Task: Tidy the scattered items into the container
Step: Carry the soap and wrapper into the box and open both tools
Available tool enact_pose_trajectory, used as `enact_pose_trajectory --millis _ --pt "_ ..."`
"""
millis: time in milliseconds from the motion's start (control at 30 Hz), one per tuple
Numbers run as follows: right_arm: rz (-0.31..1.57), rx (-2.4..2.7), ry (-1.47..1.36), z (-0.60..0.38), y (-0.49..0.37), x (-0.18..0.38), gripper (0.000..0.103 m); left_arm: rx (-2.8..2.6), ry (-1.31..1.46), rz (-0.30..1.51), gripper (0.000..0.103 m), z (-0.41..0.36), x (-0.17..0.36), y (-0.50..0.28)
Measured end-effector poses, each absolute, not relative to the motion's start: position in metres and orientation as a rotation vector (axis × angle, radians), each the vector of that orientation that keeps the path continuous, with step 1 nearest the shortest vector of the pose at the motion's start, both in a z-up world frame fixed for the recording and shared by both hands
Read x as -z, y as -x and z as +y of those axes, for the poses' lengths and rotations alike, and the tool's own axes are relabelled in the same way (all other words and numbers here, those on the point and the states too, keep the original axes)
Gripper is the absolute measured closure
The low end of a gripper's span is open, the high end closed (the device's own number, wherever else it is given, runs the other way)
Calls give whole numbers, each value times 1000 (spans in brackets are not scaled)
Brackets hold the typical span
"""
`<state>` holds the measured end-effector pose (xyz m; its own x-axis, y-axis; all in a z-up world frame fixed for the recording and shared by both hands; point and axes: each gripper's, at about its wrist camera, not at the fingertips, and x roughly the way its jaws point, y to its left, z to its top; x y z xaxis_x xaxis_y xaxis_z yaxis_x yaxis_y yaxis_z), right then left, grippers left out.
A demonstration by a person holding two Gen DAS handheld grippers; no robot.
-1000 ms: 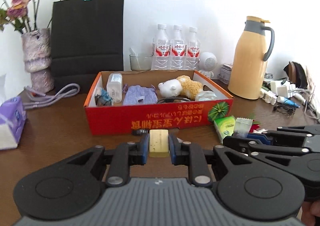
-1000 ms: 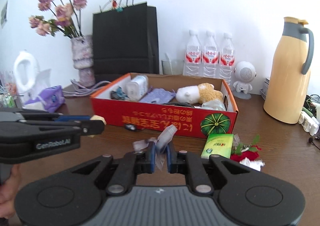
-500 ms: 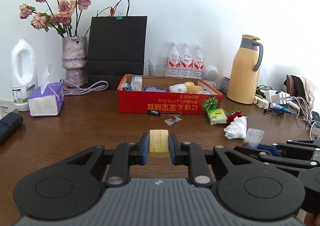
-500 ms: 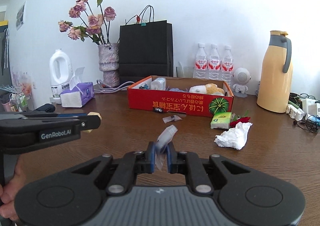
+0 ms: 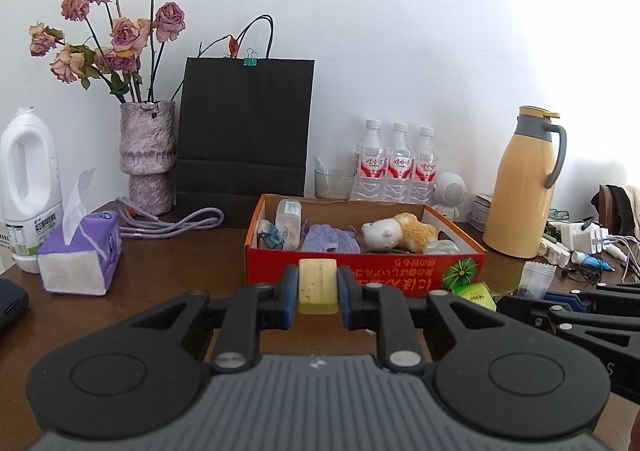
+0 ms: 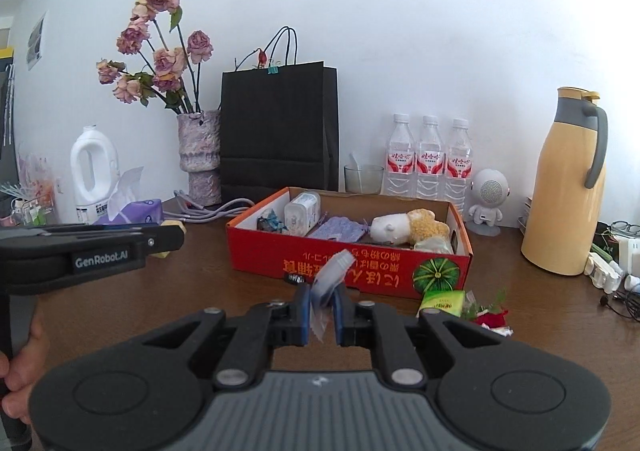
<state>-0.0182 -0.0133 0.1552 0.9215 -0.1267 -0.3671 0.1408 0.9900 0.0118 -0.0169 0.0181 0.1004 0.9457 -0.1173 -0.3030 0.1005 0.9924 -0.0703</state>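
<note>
A red cardboard box (image 5: 384,277) stands open on the brown table, with a plush toy (image 5: 396,233), a lilac pouch (image 5: 330,239) and a white case (image 5: 288,221) inside. My left gripper (image 5: 318,291) is shut on a pale yellow block (image 5: 318,277), held in front of the box's near wall. My right gripper (image 6: 322,305) is shut on a clear plastic packet (image 6: 330,277), also short of the box (image 6: 352,265). In the right wrist view the left gripper (image 6: 178,237) reaches in from the left. In the left wrist view the right gripper (image 5: 516,301) shows with its packet (image 5: 536,281).
A green packet (image 6: 442,301), a red flower piece (image 6: 490,317) and a small black item (image 6: 294,278) lie before the box. Behind stand a black paper bag (image 5: 244,139), water bottles (image 5: 398,163), a yellow thermos (image 5: 520,187), a vase (image 5: 146,155), and a tissue pack (image 5: 80,255).
Both grippers were close to the box, pulled well back from it half a second ago, and have now come nearer again. Each still holds the same thing.
</note>
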Motion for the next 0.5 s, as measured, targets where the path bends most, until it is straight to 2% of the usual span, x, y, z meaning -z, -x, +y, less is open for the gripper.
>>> enact_pose_trajectory --millis 367,500 --pt "361 76 9 -68 -139 -199 92 82 26 324 81 26 -125 -144" --pt "459 -18 -14 -76 -179 -193 92 100 2 450 81 32 -111 -184"
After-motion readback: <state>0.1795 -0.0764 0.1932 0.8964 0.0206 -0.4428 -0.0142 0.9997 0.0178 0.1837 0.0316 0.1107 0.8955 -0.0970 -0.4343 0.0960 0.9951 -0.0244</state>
